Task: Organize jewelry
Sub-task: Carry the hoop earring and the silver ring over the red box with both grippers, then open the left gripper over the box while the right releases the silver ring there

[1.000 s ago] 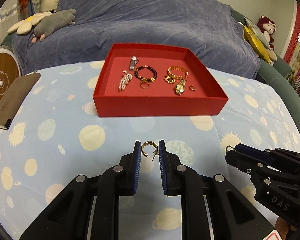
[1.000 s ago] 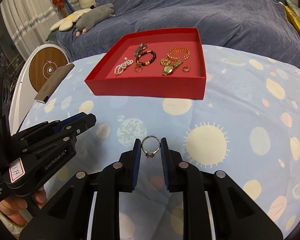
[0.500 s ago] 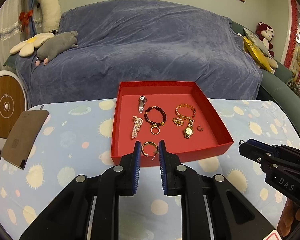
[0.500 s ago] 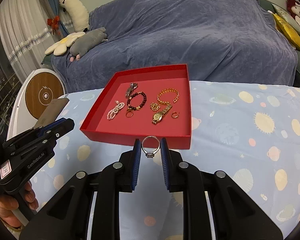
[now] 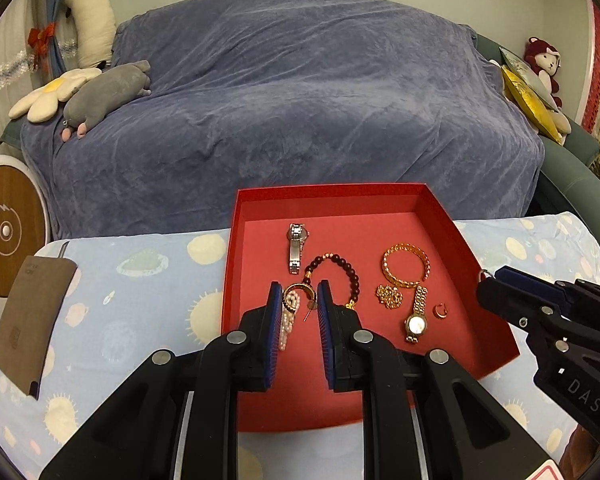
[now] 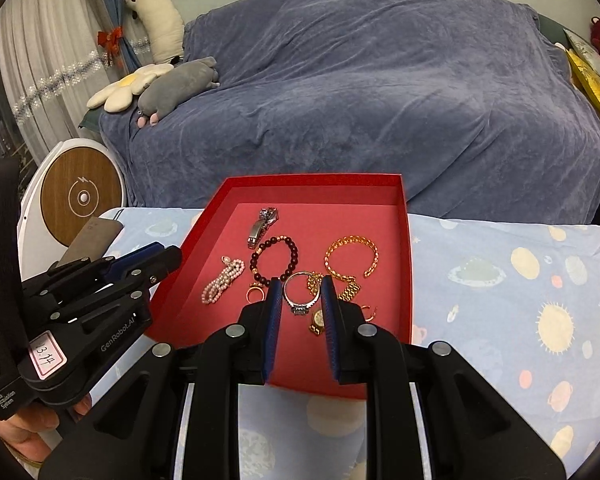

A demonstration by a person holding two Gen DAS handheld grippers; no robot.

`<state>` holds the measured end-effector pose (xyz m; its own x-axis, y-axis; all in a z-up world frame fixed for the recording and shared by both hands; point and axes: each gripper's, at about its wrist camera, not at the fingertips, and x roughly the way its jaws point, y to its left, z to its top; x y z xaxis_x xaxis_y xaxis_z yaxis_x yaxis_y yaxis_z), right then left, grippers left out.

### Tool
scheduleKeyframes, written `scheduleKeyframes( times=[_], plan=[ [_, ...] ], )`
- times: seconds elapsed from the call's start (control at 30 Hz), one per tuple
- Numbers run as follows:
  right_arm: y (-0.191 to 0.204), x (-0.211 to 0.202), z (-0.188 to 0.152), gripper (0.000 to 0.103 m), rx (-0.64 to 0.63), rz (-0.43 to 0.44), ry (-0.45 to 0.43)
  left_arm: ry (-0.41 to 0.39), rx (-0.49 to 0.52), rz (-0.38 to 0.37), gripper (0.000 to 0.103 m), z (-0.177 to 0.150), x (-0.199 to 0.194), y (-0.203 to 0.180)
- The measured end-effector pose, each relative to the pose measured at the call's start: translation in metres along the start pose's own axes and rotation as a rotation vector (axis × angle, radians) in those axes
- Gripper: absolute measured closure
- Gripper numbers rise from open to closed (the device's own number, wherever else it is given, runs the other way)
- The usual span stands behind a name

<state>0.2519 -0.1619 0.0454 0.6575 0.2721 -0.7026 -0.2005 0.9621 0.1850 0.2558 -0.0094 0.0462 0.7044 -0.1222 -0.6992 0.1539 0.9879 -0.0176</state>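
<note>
The left claw is closed on a gold hoop earring and the right claw on a silver ring, both held above the red tray. Both pieces look light, stiff and slippery, so pinching across the band suits them.

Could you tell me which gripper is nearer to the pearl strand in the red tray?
Left. The left gripper, holding a gold hoop earring, hangs directly over the pearl strand; the right gripper, holding a silver ring, hangs farther right, near the gold watch.
</note>
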Motion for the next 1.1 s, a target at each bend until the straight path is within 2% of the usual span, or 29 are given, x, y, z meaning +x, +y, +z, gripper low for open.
scheduleKeyframes(
  times=[0.23,0.5,0.73,1.1],
  plan=[
    [-0.009,0.025,0.022,0.084,0.003,-0.022,0.004,0.017,-0.02,-0.012,0.088,0.02,0.027,0.004],
    [-0.022,0.063,0.04,0.084,0.033,-0.021,0.06,0.041,-0.027,-0.003,0.088,0.036,0.057,0.006],
    [-0.032,0.091,0.039,0.084,0.06,-0.03,0.116,0.086,-0.045,-0.009,0.088,0.04,0.082,0.006],
    [-0.037,0.106,0.037,0.084,0.051,-0.033,0.135,0.104,-0.046,0.008,0.087,0.038,0.098,0.004]
  ],
)
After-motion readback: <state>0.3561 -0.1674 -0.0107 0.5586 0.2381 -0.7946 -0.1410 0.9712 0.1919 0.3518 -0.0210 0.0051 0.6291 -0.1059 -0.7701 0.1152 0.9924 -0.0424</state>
